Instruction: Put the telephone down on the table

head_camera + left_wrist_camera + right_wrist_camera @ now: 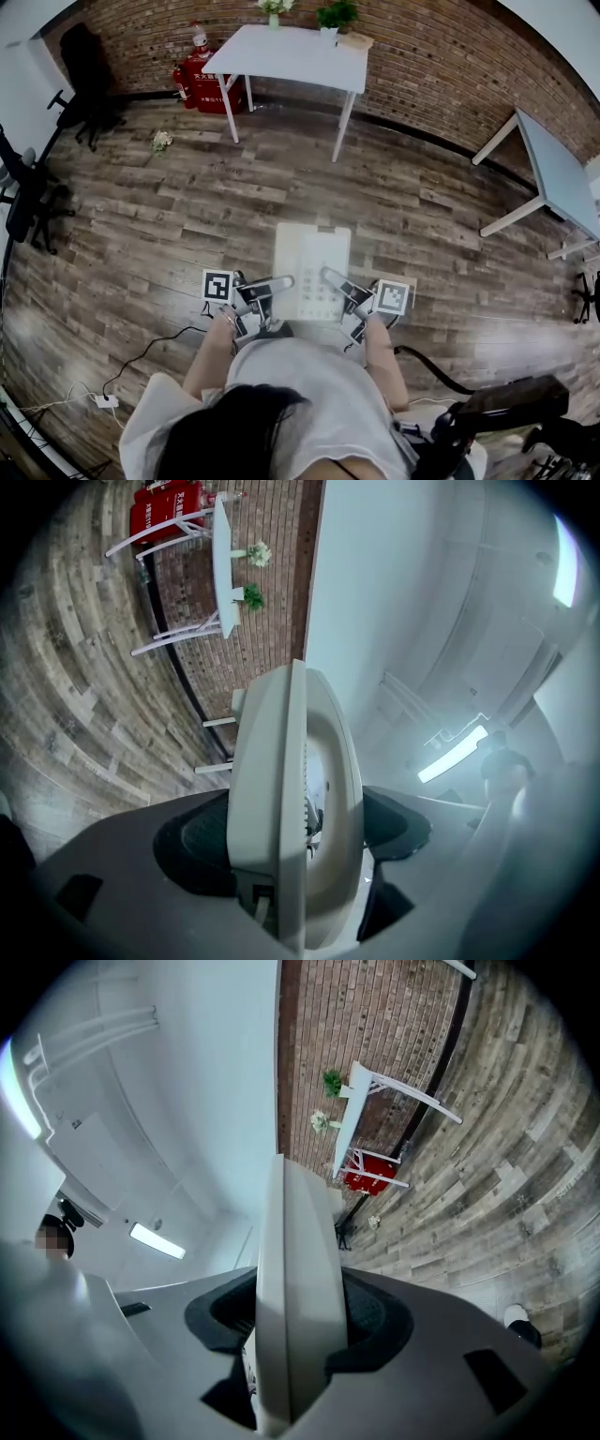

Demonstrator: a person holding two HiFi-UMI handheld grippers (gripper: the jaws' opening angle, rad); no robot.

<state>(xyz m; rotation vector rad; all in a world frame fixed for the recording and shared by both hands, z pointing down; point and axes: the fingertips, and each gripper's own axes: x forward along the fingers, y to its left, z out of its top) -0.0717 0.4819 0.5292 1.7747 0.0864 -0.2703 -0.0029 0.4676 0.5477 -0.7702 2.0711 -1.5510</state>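
Because the telephone (312,272) is wide, the left gripper (277,283) and right gripper (332,277) each clamp 1 side edge, holding it flat over the floor (141,234), well apart from the white table (281,56); carrying comes first, I judge.

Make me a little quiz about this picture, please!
1. What holds the telephone? A) one gripper B) both grippers C) a bare hand
2. Fill in: the wall behind the table is made of ____.
3. True or false: the telephone lies on the table.

Key:
1. B. The left gripper and right gripper each clamp one edge.
2. Brick.
3. False. It is held up over the floor, far from the table.
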